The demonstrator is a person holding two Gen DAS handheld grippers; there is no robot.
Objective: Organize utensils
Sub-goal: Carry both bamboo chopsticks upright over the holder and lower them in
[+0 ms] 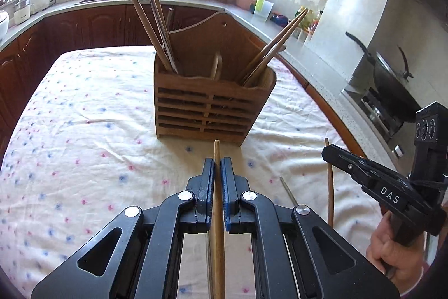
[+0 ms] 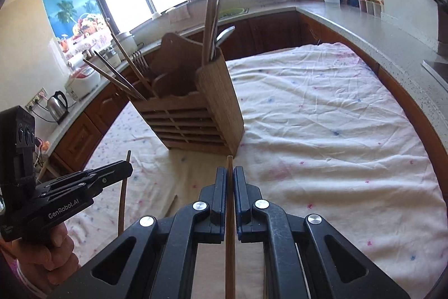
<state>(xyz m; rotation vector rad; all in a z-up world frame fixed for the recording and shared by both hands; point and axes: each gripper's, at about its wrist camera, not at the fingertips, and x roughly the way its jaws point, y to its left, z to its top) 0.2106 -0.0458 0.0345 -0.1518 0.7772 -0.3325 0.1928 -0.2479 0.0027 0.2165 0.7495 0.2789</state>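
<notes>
The left gripper has its jaws clenched on a wooden chopstick, which runs lengthwise between the blue pads; its tip sticks out a little past the fingertips and points toward the wooden utensil holder. The right gripper grips a second wooden chopstick in the same way, jaws pressed nearly together with only the stick between them, its tip showing just beyond the pads. Each gripper is held by a hand: the right hand shows in the left wrist view, the left hand in the right wrist view.

The holder stands upright on a counter covered with a pale flowered cloth, ahead of both grippers and apart from them. Its left compartment holds several chopsticks leaning left, along with a fork; its right compartment holds more chopsticks leaning right and a metal spoon.

On the cloth between the two grippers lies one more slim stick, pale grey; whether it is metal I cannot tell.
</notes>
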